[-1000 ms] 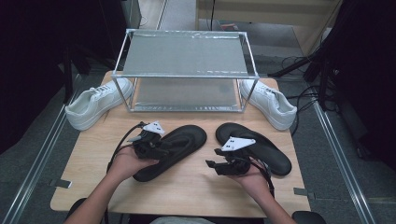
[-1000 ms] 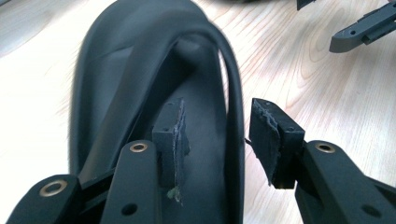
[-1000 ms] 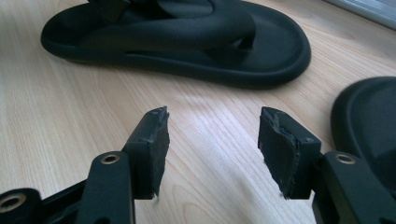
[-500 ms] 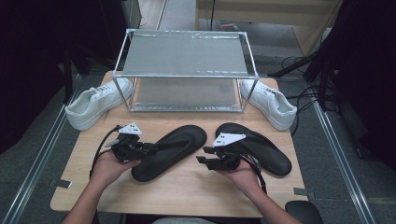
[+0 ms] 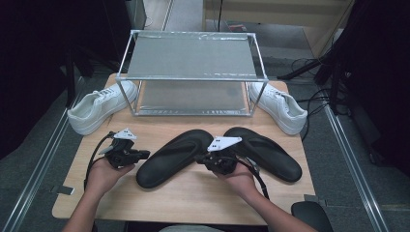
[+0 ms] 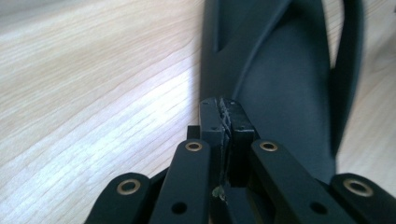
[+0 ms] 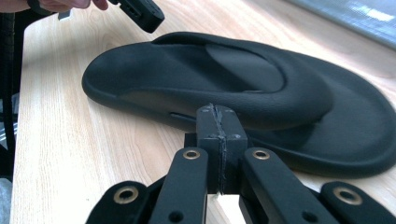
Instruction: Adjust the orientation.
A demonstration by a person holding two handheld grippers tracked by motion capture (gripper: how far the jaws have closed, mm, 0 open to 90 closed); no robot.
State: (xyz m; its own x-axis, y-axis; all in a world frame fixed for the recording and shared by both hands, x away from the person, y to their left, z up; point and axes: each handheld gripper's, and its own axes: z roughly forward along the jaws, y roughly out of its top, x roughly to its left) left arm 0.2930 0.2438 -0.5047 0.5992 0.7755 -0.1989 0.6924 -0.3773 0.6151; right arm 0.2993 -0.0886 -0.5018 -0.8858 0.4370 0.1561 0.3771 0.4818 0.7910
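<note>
The black moulded foam flip-flop nearer my left point(image 5: 173, 157) lies flat and sole-down on the pale wooden tabletop point(image 5: 193, 193), angled toe-up toward the rack, its mate point(image 5: 263, 152) just beside it to the right with the toes near each other. My left gripper point(image 5: 143, 154) sits at the heel end of that left sandal; its jaws have just been closing and now meet with nothing between them — pads together against the sandal's rim in the left gripper view. My right gripper point(image 5: 199, 158) rests between the two sandals, jaws likewise just closed on nothing. I judge both are shut to nudge rather than grasp. Beyond stands the two-tier metal-frame shoe rack point(image 5: 193, 77), both shelves bare, flanked by a white lace-up sneaker at the left point(image 5: 99, 106) and another at the right point(image 5: 278, 107) — likely awaiting shelving.
</note>
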